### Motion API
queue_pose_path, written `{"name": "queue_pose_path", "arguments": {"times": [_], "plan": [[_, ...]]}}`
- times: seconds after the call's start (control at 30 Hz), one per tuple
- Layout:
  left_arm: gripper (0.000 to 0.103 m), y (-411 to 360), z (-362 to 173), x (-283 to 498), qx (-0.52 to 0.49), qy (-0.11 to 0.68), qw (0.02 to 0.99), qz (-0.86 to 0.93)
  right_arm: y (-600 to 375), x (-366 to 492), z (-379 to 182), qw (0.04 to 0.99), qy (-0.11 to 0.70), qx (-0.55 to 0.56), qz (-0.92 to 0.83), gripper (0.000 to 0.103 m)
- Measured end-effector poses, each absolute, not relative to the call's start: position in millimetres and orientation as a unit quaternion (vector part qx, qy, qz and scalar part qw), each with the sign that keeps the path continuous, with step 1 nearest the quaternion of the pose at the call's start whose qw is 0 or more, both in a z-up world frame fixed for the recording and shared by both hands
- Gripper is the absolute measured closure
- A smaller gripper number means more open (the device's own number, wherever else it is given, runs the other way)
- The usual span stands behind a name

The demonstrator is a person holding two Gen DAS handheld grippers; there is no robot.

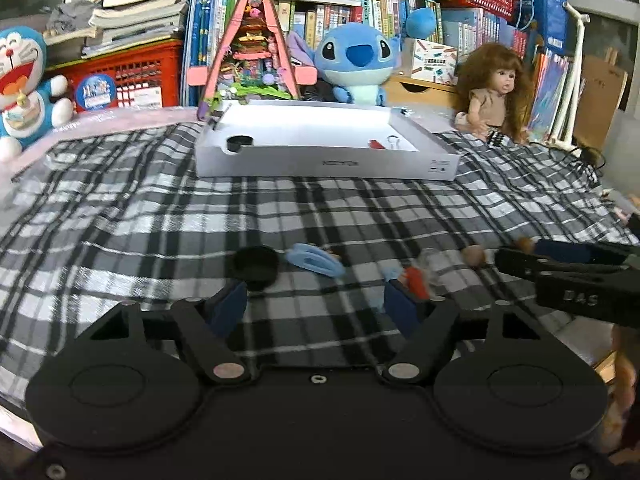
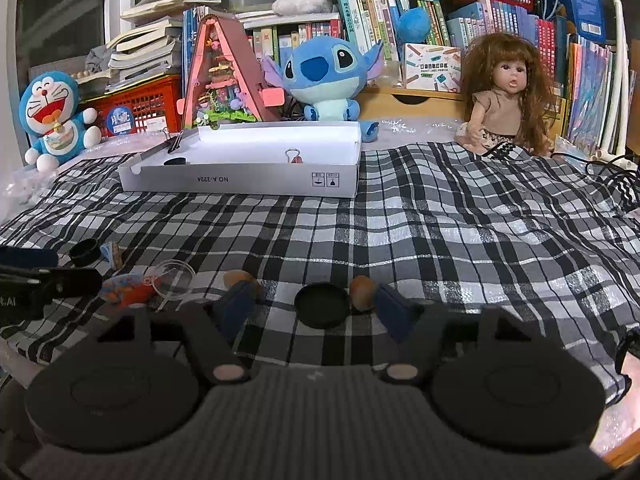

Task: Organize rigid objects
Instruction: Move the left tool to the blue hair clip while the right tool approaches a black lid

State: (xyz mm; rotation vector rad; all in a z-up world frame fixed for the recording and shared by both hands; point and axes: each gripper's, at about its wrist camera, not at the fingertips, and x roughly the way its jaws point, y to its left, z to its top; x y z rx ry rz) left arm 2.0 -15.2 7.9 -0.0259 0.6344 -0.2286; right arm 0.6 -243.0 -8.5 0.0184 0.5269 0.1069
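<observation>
My left gripper (image 1: 316, 304) stands open low over the checked cloth, with nothing between its blue pads. Just ahead of it lie a black round cap (image 1: 256, 266), a blue clip (image 1: 316, 260) and a red-orange piece (image 1: 416, 280). A second black cap (image 2: 322, 305) lies between the fingers of my right gripper (image 2: 316, 306), which is open with both pads clear of it. A brown shell-like piece (image 2: 363, 286) touches that cap's right side. The white box (image 2: 240, 178) at the back holds a red binder clip (image 2: 294, 157) and another black cap (image 2: 176, 161).
A clear plastic dish (image 2: 172, 278) and another brown piece (image 2: 240, 278) lie left of my right gripper. Plush toys, a doll (image 2: 504, 96), a pink model house (image 2: 224, 72), books and red baskets crowd the back. Cables (image 2: 616, 176) trail at far right.
</observation>
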Motion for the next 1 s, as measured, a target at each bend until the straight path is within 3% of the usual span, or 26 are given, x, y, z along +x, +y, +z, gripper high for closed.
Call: {"name": "queue_pose_path", "arguments": {"times": [0.1,0.33,1.0], "plan": [[0.048,-20,6,0,-0.020,0.314,0.942,-0.118,-241,-3,-8,0.966,0.253,0.005,0.050,0.045],[0.051,-28,3,-7,-0.008,0.307,0.943,-0.128,-238,-8,-11,0.965,0.255,-0.005,0.057,0.058],[0.051,-5,0,26,0.006,0.299,0.952,-0.059,-238,1,-15,0.962,0.267,0.004,0.053,0.058]]}}
